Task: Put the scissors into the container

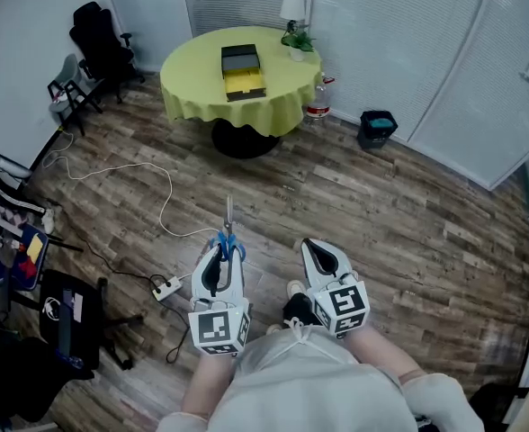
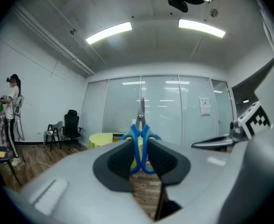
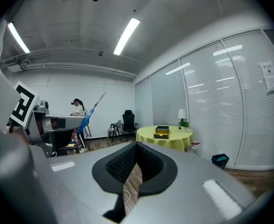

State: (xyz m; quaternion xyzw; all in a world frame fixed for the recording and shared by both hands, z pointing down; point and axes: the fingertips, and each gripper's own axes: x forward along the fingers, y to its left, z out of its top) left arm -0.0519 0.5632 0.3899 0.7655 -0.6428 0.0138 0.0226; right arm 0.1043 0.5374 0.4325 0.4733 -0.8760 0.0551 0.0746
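Scissors (image 1: 228, 234) with blue handles and grey blades stick up from my left gripper (image 1: 221, 257), which is shut on the handles. In the left gripper view the scissors (image 2: 140, 133) stand upright between the black pads (image 2: 116, 160), blades pointing away. My right gripper (image 1: 317, 252) hangs beside it to the right, shut with nothing in it. The container (image 1: 242, 70), a black and yellow open box, lies on the round table (image 1: 192, 75) with the yellow cloth, far ahead across the floor. From the right gripper view the container (image 3: 162, 131) shows on that table (image 3: 174, 138).
A white lamp (image 1: 292, 7) and a small plant (image 1: 298, 41) stand on the table's far side. A black bin (image 1: 377, 127) sits to its right, chairs (image 1: 98, 39) to its left. A white cable and power strip (image 1: 165, 288) lie on the wood floor. A person (image 2: 11, 115) stands far left.
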